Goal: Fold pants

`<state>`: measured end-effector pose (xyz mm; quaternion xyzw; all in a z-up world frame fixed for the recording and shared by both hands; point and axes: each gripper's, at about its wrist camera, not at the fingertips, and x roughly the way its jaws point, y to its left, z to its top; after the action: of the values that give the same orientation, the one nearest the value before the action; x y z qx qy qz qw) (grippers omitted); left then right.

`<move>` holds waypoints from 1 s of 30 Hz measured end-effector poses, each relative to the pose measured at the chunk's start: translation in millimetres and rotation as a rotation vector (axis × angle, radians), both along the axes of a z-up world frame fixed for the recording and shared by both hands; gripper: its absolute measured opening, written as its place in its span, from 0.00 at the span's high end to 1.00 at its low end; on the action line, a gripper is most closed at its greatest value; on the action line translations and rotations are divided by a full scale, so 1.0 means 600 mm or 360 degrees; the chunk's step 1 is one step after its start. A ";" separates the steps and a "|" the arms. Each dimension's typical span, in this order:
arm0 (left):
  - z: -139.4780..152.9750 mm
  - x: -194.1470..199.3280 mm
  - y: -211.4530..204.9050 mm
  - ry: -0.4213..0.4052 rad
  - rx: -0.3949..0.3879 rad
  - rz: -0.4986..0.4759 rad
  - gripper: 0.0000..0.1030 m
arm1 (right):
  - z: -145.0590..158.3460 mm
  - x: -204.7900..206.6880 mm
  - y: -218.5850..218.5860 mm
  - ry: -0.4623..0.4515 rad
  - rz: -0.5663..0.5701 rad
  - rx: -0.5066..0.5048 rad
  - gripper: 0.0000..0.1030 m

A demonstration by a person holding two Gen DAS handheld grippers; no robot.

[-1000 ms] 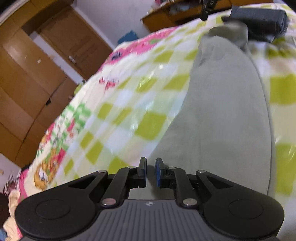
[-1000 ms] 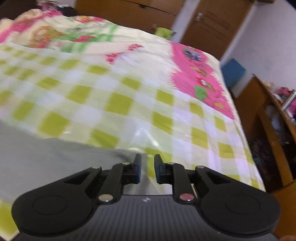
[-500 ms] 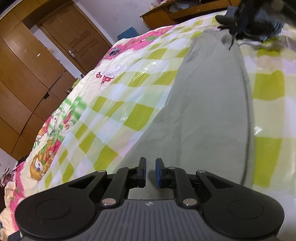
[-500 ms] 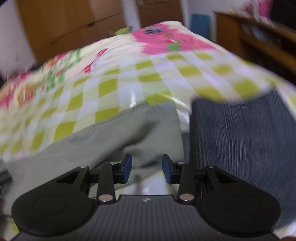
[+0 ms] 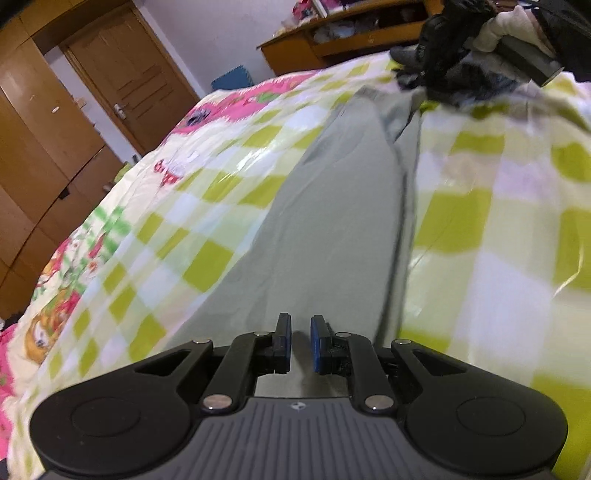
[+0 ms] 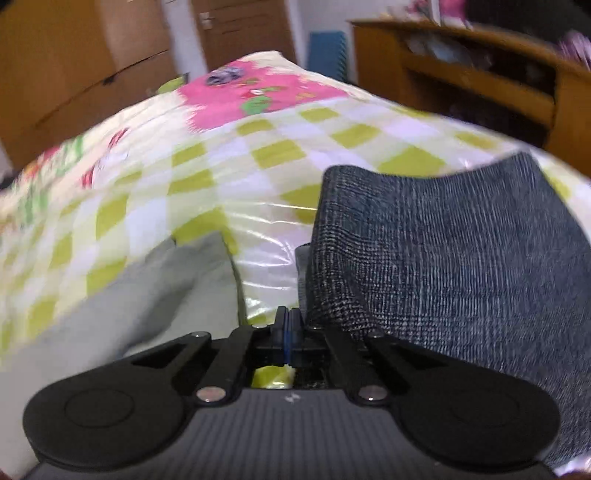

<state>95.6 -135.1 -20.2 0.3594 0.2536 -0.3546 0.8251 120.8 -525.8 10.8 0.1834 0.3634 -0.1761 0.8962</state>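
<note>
The left wrist view sits low over the bed [image 5: 498,229], looking along the grey pants [image 5: 332,221] toward a door [image 5: 144,74]. The right wrist view, lower and nearer, faces the same pants [image 6: 155,288], door [image 6: 240,33] and shelf [image 6: 480,77].

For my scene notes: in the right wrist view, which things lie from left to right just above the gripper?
Grey pants → bare strip of checked bedsheet → dark heathered folded garment, whose edge reaches the shut right gripper.
</note>
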 end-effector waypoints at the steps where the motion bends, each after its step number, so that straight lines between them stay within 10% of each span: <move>1: -0.001 -0.002 -0.006 0.0004 -0.0015 -0.0011 0.72 | 0.008 -0.011 0.012 -0.0033 0.0025 0.0013 0.90; 5: -0.006 -0.006 -0.023 0.0020 -0.0025 -0.0034 0.72 | 0.004 -0.061 0.041 -0.0189 -0.0029 0.0350 0.69; 13: 0.004 -0.016 -0.015 0.0023 -0.0013 -0.0021 0.70 | -0.059 -0.047 0.010 -0.0325 -0.0317 0.0855 0.66; 20: -0.001 -0.018 -0.001 0.0052 -0.0041 -0.0007 0.68 | -0.046 -0.046 0.025 -0.0296 -0.0363 0.0676 0.66; 24: -0.009 -0.017 0.002 0.0053 -0.0034 -0.0004 0.68 | -0.040 -0.040 0.030 -0.0262 -0.0339 0.0587 0.92; 30: -0.011 -0.013 0.015 0.0064 -0.0046 0.0024 0.67 | 0.009 -0.047 0.035 -0.0359 -0.0203 0.0445 0.97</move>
<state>87.7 -126.4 -26.6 0.3383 0.2676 -0.3592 0.8276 92.7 -504.7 16.5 0.3475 0.2694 -0.1587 0.8840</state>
